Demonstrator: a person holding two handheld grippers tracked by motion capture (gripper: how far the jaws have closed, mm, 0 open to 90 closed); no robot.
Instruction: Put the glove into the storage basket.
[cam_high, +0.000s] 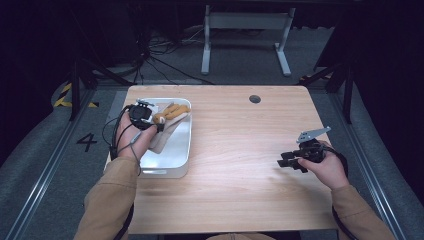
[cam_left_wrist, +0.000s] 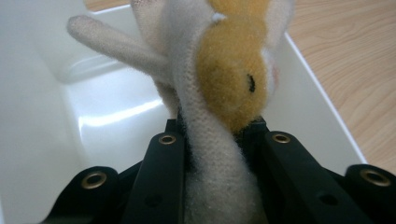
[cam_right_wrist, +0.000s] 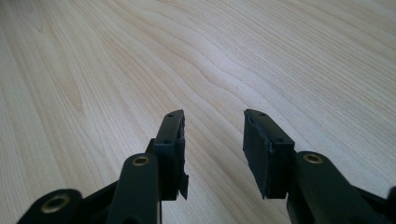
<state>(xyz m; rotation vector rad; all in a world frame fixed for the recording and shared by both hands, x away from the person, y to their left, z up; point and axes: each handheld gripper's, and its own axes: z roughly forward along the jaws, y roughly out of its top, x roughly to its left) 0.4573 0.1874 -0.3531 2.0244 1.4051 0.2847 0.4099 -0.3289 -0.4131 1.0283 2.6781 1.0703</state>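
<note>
Here the left gripper (cam_left_wrist: 212, 135) has its jaws pressed on the plush toy (cam_left_wrist: 224, 79), which hangs just above the white tray (cam_left_wrist: 51, 116), probably for lowering inside. The right gripper (cam_right_wrist: 212, 140) waits apart, open with nothing between, over bare table (cam_right_wrist: 280, 56).

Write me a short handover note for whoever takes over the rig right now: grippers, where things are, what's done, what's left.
Left gripper: shut on the plush toy, a white and yellow-brown soft animal, held over the white tray at the table's left.
Right gripper: open, nothing between the jaws, over bare wooden table at the right.
Done: toy gripped and brought to the tray.
Left: probably lower it into the tray and release; whether it already touches the tray floor can't be told.
</note>
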